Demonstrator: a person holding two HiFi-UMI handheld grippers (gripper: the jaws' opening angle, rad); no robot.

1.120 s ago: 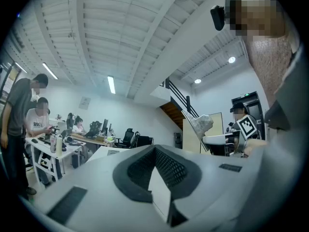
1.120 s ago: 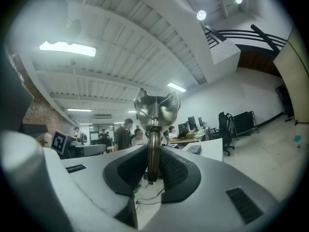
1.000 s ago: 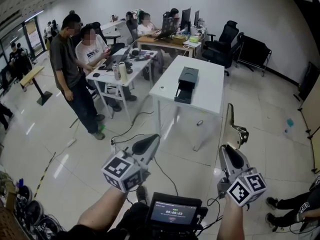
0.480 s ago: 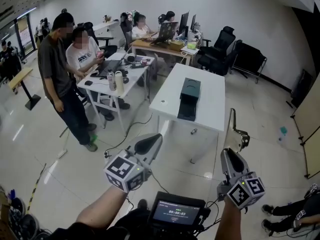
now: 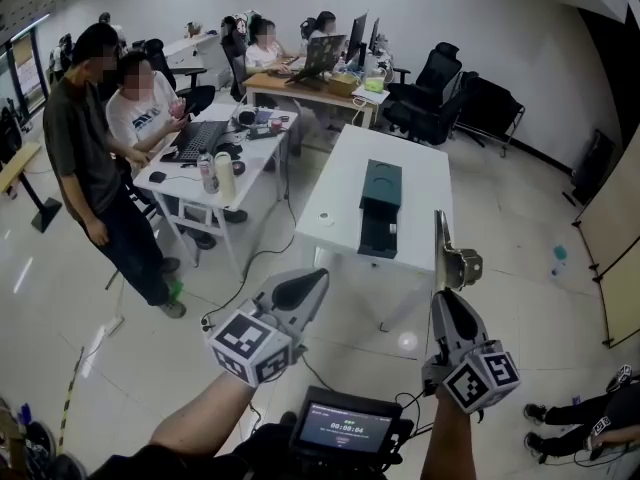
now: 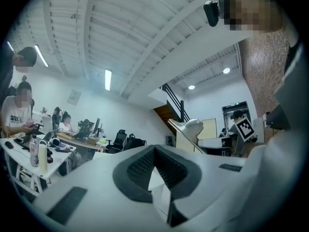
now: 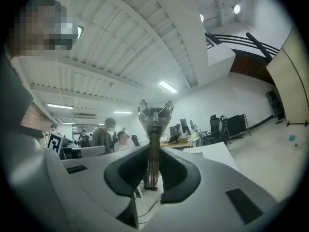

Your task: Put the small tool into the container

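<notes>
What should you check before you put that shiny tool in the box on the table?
1. Tool gripped: the metal tool stands upright between the jaws of the right gripper, which are closing on it: ok.
2. Left gripper free: tips together, nothing between them: ok.
3. Target in sight: the dark container sits on the white table: ok.
4. Container open for the tool: cannot tell.
5. Close enough to drop it in: not ok, floor lies between the grippers and the table.

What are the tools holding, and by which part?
The right tool, jaws closing, grips the small metal implement by its handle's lower end; the left tool holds nothing.
</notes>
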